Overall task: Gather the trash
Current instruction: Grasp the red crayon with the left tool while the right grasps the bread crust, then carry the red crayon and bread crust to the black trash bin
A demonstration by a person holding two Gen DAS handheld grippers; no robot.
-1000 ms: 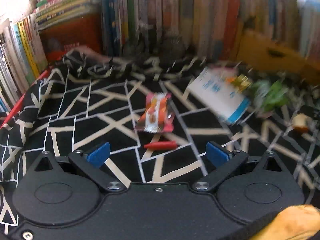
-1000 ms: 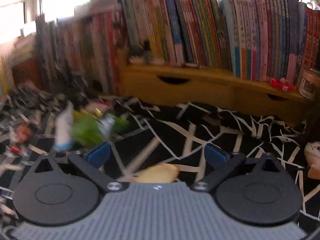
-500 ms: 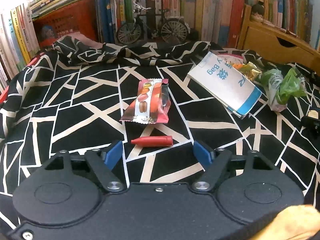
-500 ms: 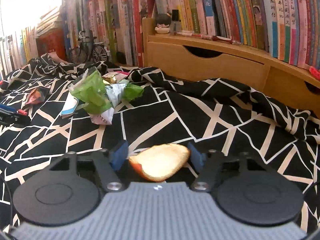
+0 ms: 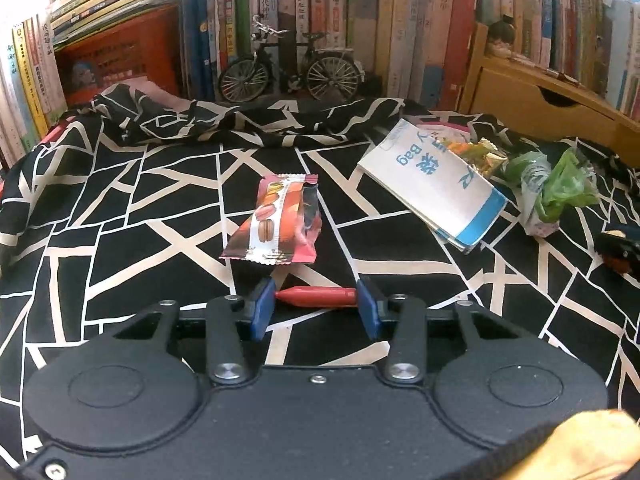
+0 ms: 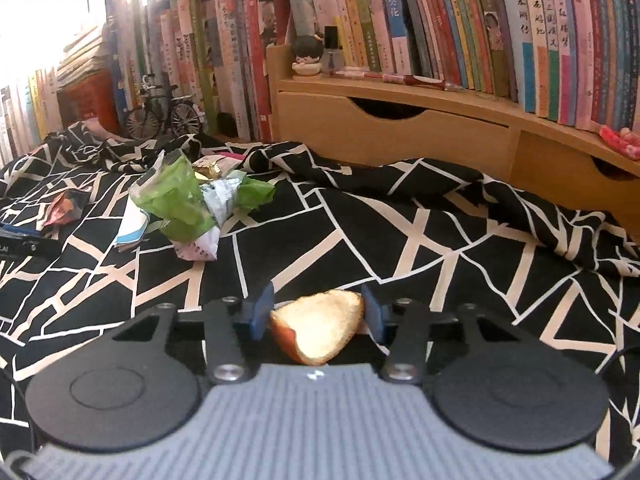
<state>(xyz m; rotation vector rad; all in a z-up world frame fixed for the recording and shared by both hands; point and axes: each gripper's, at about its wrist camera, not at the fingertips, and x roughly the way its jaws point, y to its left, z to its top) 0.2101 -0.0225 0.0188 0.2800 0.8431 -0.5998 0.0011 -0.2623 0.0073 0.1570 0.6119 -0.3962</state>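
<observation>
A short red stick (image 5: 316,297) lies crosswise on the black-and-white cloth (image 5: 120,240). My left gripper (image 5: 314,308) is closing on it, and both blue pads touch its ends. Just beyond it lies a pink snack wrapper (image 5: 276,224). In the right wrist view a piece of fruit peel (image 6: 320,332), pale inside with an orange-red skin, sits between the pads of my right gripper (image 6: 316,312). These jaws are closing too, and both pads touch the peel's edges. A crumpled green plastic bag (image 6: 180,200) and a white paper bag (image 5: 436,184) lie farther off.
Rows of books line the back. A model bicycle (image 5: 288,68) stands against them, and a wooden drawer unit (image 6: 400,132) stands at the right. The cloth bunches into folds (image 6: 400,184) in front of the drawers. The other gripper's dark body (image 6: 24,246) shows at the left edge.
Both grippers' jaws have narrowed from wide open. The left pads now meet the ends of the red stick. The right pads now meet the peel. The blur of the earliest frames is gone.
</observation>
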